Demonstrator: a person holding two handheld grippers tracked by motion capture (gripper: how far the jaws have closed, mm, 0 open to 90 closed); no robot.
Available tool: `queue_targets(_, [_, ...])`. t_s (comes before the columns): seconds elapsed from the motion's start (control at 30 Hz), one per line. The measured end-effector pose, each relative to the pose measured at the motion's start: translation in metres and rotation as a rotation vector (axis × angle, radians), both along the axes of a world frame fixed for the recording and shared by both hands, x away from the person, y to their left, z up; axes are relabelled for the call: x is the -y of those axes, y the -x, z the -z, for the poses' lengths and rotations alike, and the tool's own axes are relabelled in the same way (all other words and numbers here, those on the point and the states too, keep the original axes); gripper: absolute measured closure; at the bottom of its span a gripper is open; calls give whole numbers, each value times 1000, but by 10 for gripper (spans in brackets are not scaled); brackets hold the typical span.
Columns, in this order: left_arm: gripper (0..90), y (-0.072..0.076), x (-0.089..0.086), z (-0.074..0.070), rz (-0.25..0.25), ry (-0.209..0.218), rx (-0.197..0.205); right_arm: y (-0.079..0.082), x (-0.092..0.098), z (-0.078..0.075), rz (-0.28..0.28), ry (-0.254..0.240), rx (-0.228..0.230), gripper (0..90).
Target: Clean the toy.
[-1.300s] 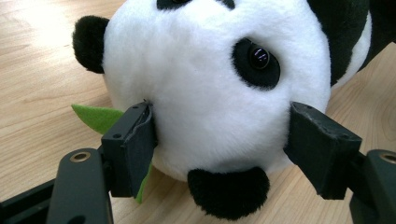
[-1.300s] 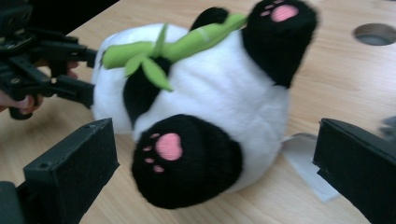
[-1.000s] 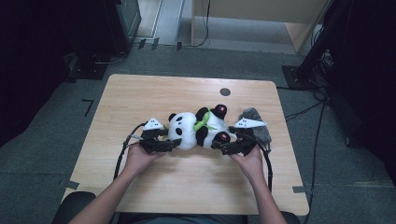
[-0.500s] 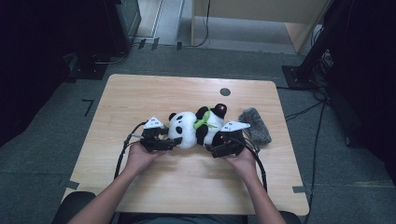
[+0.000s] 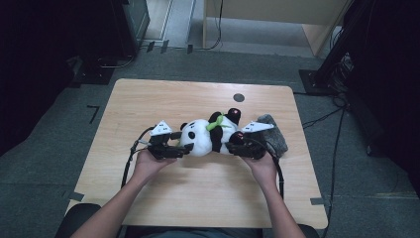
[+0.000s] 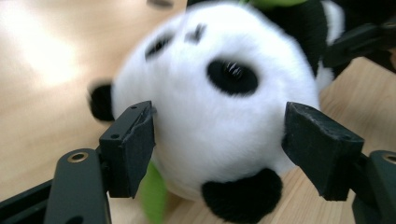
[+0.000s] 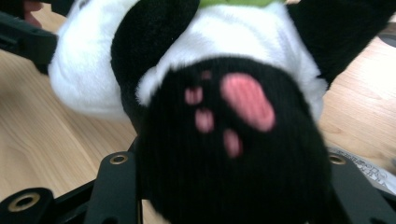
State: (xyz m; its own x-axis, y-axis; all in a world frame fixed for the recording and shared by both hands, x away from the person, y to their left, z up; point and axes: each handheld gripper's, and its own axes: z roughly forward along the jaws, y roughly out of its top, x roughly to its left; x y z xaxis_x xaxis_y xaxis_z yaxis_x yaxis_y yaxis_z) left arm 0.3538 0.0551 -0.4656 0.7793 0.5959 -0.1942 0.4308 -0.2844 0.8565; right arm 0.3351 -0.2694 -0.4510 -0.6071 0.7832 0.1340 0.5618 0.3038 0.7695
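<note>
A black-and-white panda plush (image 5: 200,136) with a green scarf lies on its side in the middle of the wooden table (image 5: 148,104). My left gripper (image 5: 174,150) holds the panda's head (image 6: 219,107); its two black pads (image 6: 130,144) press into the white fur on either side. My right gripper (image 5: 241,147) is at the other end. Its jaws have just been closing and now sit tight against a black foot (image 7: 233,149) with pink paw marks, which hides the pads.
A grey fabric piece (image 5: 275,133) lies on the table just right of my right gripper, and its edge (image 7: 369,170) is beside the right jaw. A small dark round spot (image 5: 239,97) marks the table's far side. Dark stands and cables surround the table.
The right gripper has shifted slightly left onto the panda's foot, and its jaws have closed around it. The left gripper and the panda's head have stayed put.
</note>
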Motion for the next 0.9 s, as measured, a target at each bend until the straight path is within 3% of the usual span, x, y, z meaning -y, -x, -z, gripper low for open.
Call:
queue_targets(0.1, [264, 3, -6, -7, 25, 18, 25, 1, 8, -9, 19, -14, -11, 490])
queue_targets(0.37, [267, 10, -10, -6, 70, -19, 74, 9, 24, -31, 82, -80, -1, 484])
queue_targets(0.67, [248, 13, -10, -1, 98, 10, 60, 11, 26, -47, 93, -111, -5, 493])
queue_targets(0.73, [216, 15, -10, -2, 94, 26, 63, 9, 28, -47, 104, -127, -12, 493])
queue_targets(0.8, [114, 17, -9, -2, 55, 26, 62, 8, 30, -47, 105, -141, -20, 493])
queue_targets(0.9, [74, 17, -9, -1, 49, 33, 61, 7, 27, -49, 88, -165, -32, 493])
